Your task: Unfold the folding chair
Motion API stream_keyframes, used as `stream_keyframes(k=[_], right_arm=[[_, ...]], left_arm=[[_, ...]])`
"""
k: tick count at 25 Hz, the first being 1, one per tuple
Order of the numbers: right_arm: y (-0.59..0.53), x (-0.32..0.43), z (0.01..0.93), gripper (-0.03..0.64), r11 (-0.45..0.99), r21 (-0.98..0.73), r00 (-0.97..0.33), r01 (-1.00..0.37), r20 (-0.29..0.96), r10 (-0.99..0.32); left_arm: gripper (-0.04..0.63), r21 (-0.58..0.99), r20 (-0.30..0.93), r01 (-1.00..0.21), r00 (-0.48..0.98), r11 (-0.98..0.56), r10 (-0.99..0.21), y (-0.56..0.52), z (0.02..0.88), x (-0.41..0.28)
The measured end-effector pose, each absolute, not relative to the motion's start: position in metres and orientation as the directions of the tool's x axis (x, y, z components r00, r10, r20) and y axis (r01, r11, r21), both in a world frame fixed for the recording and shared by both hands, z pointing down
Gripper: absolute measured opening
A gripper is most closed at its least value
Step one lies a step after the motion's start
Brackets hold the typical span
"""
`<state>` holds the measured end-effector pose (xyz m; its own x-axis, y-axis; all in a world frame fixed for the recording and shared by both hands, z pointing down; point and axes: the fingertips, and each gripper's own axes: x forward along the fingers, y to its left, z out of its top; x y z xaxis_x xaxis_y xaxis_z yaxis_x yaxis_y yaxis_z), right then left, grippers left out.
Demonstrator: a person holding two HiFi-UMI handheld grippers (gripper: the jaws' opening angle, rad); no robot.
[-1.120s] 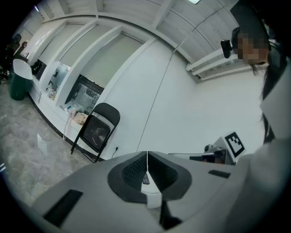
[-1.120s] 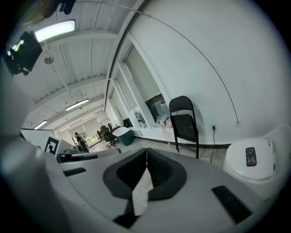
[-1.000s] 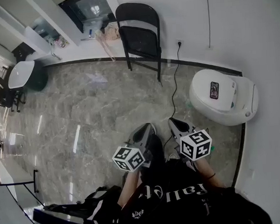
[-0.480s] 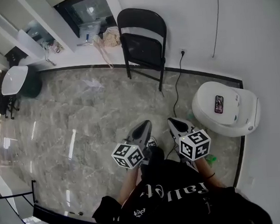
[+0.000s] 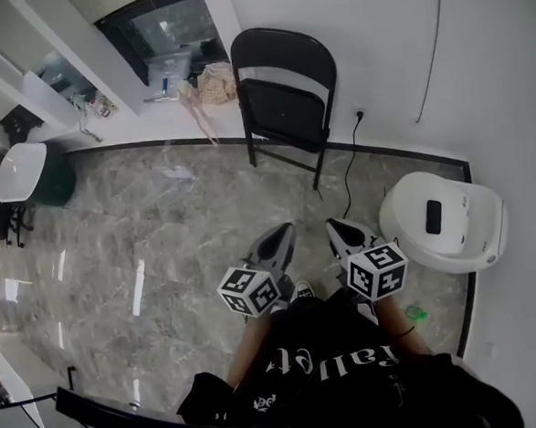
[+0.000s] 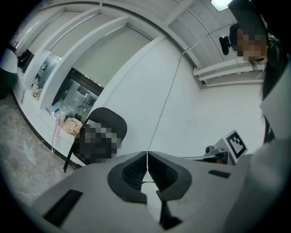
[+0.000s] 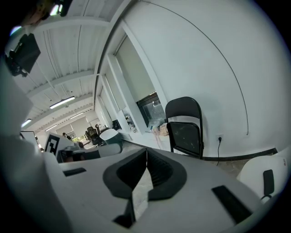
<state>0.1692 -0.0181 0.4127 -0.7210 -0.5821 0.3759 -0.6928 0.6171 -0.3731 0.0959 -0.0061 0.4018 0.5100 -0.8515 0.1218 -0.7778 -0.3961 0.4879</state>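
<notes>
1. The left gripper [image 5: 279, 237] is held out in front of the person, above the grey stone floor [image 5: 160, 234]
2. In the left gripper view, the left gripper [image 6: 147, 159] has its jaws pressed together with nothing between them
3. The right gripper [image 5: 338, 229] is held just beside the left one, and both point toward the chair
4. In the right gripper view, the right gripper [image 7: 146, 157] also has its jaws closed, and it is empty
5. The black folding chair [image 5: 283, 98] stands on the floor against the white wall [image 5: 393, 35], ahead of both grippers and well apart from them
6. The chair's seat is tipped up, close to the backrest
7. A black cable [image 5: 347, 171] runs from a wall socket [image 5: 360, 115] down across the floor, right of the chair
8. A white round bin [image 5: 471, 231] sits near the wall to the right, with a dark phone [image 5: 434, 216] lying on its lid
</notes>
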Motion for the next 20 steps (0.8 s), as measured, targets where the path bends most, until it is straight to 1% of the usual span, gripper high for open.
stream_keyframes(k=[6,11,20], right_arm=[[-0.053,0.163,0.416,0.015,0.595,-0.37,-0.701,-0.714,0.393,-0.595],[-0.095,0.157,0.419,0.015,0.603,-0.375,-0.71,-0.704,0.39,-0.587],[-0.221,0.151,0.42,0.015,0.656,-0.368,-0.75,-0.659,0.377,-0.543]], left_arm=[[0.008,0.518,0.138,-0.764,0.518,-0.385,-0.844,-0.037,0.414,0.084],[0.008,0.521,0.141,-0.766,0.513,-0.378,-0.847,-0.076,0.418,0.08],[0.008,0.521,0.155,-0.809,0.405,-0.274,-0.901,-0.184,0.424,0.056]])
